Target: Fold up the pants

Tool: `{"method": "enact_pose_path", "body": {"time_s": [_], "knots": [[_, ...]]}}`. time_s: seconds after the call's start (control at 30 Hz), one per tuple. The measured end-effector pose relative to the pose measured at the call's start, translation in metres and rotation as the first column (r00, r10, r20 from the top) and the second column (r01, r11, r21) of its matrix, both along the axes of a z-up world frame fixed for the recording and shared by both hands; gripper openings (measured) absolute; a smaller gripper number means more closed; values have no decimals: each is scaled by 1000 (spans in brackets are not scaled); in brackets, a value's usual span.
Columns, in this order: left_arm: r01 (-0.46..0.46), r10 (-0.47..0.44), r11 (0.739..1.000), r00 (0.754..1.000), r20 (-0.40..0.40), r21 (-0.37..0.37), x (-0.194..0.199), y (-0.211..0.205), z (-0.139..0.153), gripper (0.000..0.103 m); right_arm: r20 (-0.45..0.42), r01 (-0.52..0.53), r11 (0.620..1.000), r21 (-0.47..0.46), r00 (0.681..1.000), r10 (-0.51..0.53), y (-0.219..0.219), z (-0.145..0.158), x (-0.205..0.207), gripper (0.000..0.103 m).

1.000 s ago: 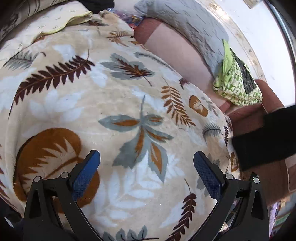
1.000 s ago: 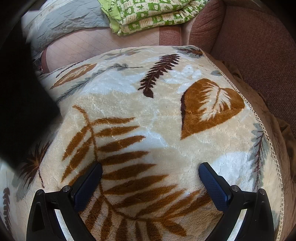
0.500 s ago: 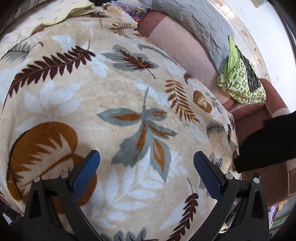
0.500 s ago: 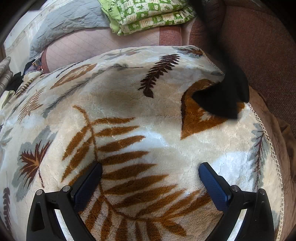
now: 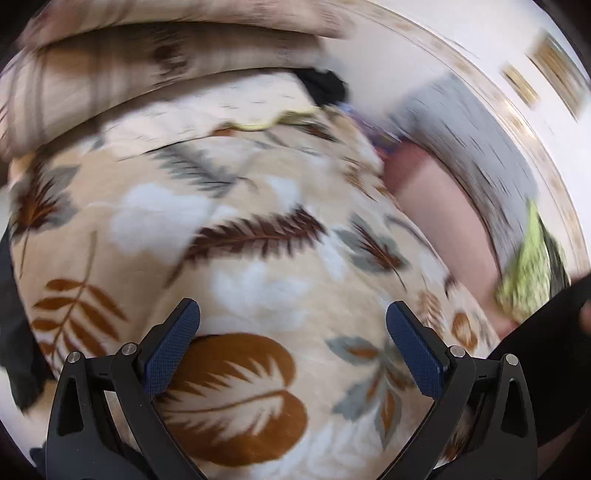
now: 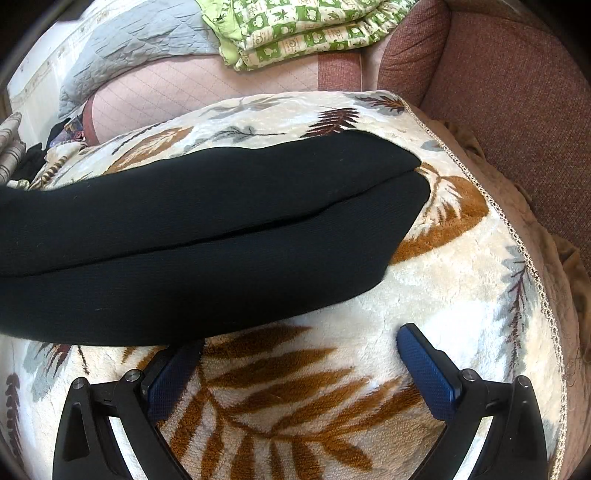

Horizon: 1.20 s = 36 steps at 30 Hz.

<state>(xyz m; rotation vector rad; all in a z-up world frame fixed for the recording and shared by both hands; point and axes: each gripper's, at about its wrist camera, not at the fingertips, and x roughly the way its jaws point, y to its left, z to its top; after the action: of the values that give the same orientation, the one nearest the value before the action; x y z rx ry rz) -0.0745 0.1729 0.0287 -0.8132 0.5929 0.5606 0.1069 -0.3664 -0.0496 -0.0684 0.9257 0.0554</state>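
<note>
Black pants [image 6: 207, 236] lie flat across the cream leaf-print blanket [image 6: 436, 295], both legs side by side with the ends toward the right. My right gripper [image 6: 295, 354] is open and empty just in front of the pants; its left fingertip [image 6: 177, 365] sits at the near edge of the cloth. In the blurred left wrist view my left gripper [image 5: 293, 332] is open and empty above the blanket [image 5: 258, 288]. Dark cloth [image 5: 546, 354] shows at the right edge there, likely part of the pants.
A folded green patterned cloth [image 6: 306, 26] and a grey quilt [image 6: 140, 44] lie on the pink sofa seat [image 6: 207, 88] behind the blanket. The brown sofa arm [image 6: 517, 92] rises at the right. Striped cushions [image 5: 147, 74] and dark clothes [image 5: 325, 88] lie at the far end.
The black pants have come down and now lie spread across the blanket in the right wrist view. The left gripper has swung quickly, so its view is blurred. Both grippers stay open.
</note>
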Motion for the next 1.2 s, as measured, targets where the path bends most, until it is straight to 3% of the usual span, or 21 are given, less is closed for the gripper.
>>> {"method": "enact_pose_path", "body": {"time_s": [0.1,0.3,0.83,1.2], "knots": [[-54,54,998,999,2,-44,-5,12,-5,102,0,0,1000,0,1000,0,1,0,0,103],[-122,122,992,991,48,10,-17,13,5,102,1,0,1000,0,1000,0,-1,0,0,103],[-62,59,996,997,-42,-67,7,6,-16,102,3,0,1000,2,1000,0,-2,1,-1,103],[-36,31,995,998,-54,-90,9,6,-18,102,4,0,1000,2,1000,0,-2,1,-2,103]]}}
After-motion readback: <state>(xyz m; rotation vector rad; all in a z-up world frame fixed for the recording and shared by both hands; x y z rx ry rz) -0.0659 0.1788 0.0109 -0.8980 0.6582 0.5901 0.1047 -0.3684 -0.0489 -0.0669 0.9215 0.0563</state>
